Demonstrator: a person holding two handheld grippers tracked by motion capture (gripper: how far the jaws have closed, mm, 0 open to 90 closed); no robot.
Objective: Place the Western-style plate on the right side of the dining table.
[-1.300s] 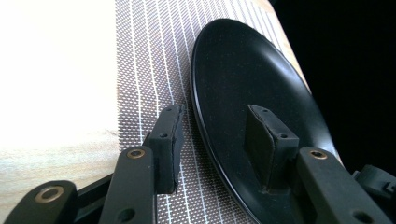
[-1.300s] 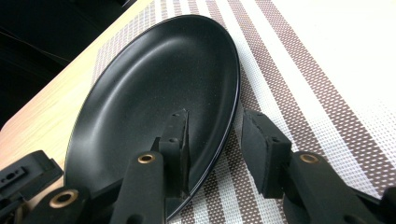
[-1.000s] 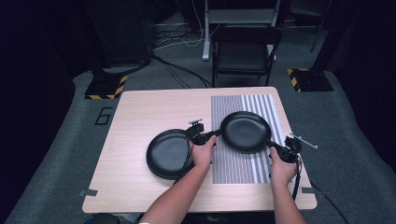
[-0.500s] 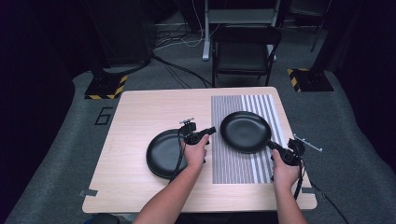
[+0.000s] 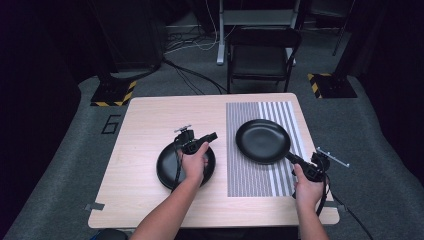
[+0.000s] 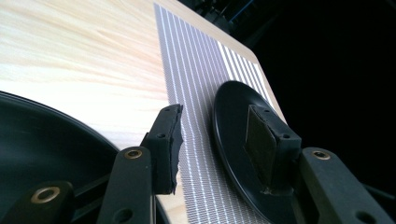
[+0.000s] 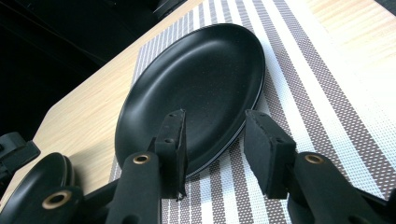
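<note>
1. Left plate point(image 5: 172, 170): flat on bare tabletop point(image 5: 145, 125), just left of the striped mat point(image 5: 262, 145); looks not yet moved to the mat.
2. Left tool point(image 5: 214, 136): released, jaws apart, nothing between; hovers over that plate's mat-side rim, pointing at the mat.
3. Right plate point(image 5: 262, 141): lies centred on the mat, likely its set place.
4. Right tool point(image 5: 298, 160): released, jaws apart and empty, just beside this plate's near-right rim.

Black chair point(image 5: 262, 50) behind table, floor cables point(image 5: 192, 75), hazard-striped bases point(image 5: 112, 92)

The left hand point(image 5: 194, 162) covers part of the near plate point(image 5: 167, 172).
</note>
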